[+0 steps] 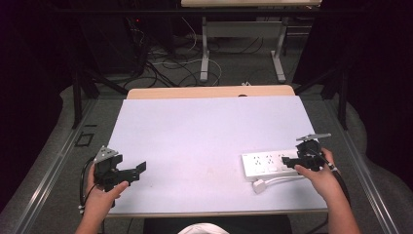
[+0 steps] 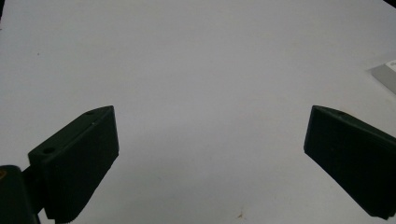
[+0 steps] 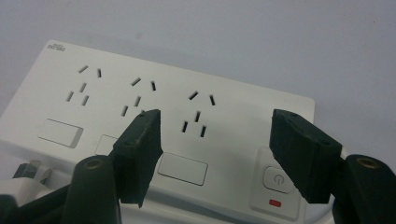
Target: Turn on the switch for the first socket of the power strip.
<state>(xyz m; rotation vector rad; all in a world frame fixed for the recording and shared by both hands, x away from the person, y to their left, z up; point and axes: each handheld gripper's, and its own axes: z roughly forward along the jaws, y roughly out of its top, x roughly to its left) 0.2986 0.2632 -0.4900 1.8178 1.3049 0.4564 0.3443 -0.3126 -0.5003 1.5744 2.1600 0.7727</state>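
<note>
The white power strip [image 1: 269, 165] lay flat on the pale table sheet [image 1: 204, 131], toward the right near corner of the table as the high view showed it. Its white plug [image 1: 259, 186] and cable [image 1: 285, 179] rested on the sheet just in front of it, close to the near edge.

The right gripper [image 1: 294, 163] was held low over the right end of the strip, with the person's right hand [image 1: 319, 175] wrapped around its body. In the right gripper view, the jaws stood moderately apart above the strip's face. No part of the strip sat between the pads, and neither pad pressed on it. One jaw hovered over the area between the second and third socket groups [image 3: 198, 114]; the other hovered above the round power button [image 3: 278, 179], below which a small red indicator [image 3: 275, 203] was visible. Rectangular switches [image 3: 60, 132] ran in a row beneath the sockets, and a small printed label [image 3: 56, 46] marked the far corner of the strip.

The left gripper [image 1: 139, 170] was held by the left hand [image 1: 104, 192] near the left near corner of the table, well apart from the strip. In the left gripper view, its jaws stood wide apart over bare sheet, with nothing between them. A corner of the power strip showed at the right edge of that view.
</note>
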